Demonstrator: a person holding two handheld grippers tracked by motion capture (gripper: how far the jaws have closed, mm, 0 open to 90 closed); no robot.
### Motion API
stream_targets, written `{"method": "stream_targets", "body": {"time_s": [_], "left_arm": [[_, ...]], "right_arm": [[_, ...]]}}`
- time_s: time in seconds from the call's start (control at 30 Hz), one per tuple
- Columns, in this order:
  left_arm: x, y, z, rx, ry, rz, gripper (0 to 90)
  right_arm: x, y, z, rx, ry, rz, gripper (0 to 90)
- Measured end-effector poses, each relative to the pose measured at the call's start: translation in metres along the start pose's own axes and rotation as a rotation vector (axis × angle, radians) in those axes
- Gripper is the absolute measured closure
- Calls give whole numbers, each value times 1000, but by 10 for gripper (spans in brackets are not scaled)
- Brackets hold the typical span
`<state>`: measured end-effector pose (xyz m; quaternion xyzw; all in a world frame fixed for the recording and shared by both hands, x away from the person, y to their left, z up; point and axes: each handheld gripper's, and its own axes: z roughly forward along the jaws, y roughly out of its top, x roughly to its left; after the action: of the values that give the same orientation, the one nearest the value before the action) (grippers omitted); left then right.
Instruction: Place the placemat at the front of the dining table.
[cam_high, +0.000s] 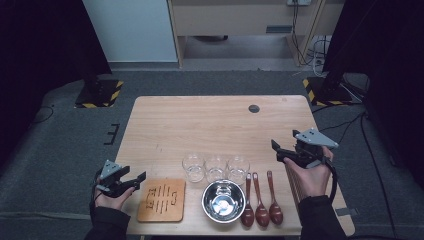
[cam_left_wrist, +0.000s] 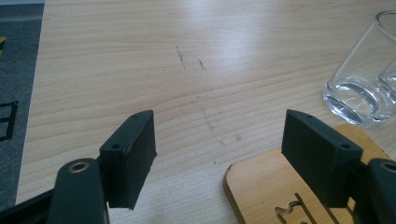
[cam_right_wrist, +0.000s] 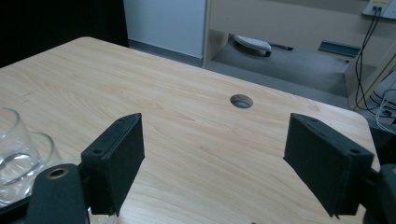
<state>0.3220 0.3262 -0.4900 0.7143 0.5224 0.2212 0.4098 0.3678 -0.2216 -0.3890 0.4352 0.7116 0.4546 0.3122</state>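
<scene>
The work items form a compact group at the near edge of the table (cam_high: 215, 115). Three clear glasses (cam_high: 216, 167) stand upright in a row, close side by side. Directly in front of the row sits a steel bowl (cam_high: 223, 201), mouth up and empty. Three dark wooden spoons (cam_high: 261, 200) lie just right of the bowl, parallel, bowls toward the person and handles pointing away. A flat wooden coaster (cam_high: 162, 200) with cut-out slots lies left of the bowl. This layout appears to be a staging arrangement: each kind of item is grouped and kept within reach of both hands.

The left gripper (cam_high: 134, 181) rests low at the table's near-left corner, just beside the coaster. Its jaws stand well apart and hold nothing; in the left gripper view they frame bare tabletop, with the coaster's corner (cam_left_wrist: 261, 186) under the right-hand jaw and the nearest glass (cam_left_wrist: 362, 79) beyond. This placement suits a first reach toward the coaster or the glasses.

The right gripper (cam_high: 278, 150) is held above the table to the right of the spoons, clear of them. Its jaws are likewise wide open and empty; the right gripper view looks across the table toward a cable hole (cam_right_wrist: 241, 101), with glasses (cam_right_wrist: 18, 149) at the left edge. No item is yet grasped.
</scene>
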Motion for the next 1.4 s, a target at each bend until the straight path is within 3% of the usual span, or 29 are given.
{"method": "stream_targets", "body": {"time_s": [0.93, 1.4], "left_arm": [[-2, -3, 2, 12, -8, 16, 254], [-2, -4, 4, 21, -16, 19, 249]], "right_arm": [[74, 49, 16, -48, 108, -73, 200], [106, 57, 26, -49, 151, -99, 200]]}}
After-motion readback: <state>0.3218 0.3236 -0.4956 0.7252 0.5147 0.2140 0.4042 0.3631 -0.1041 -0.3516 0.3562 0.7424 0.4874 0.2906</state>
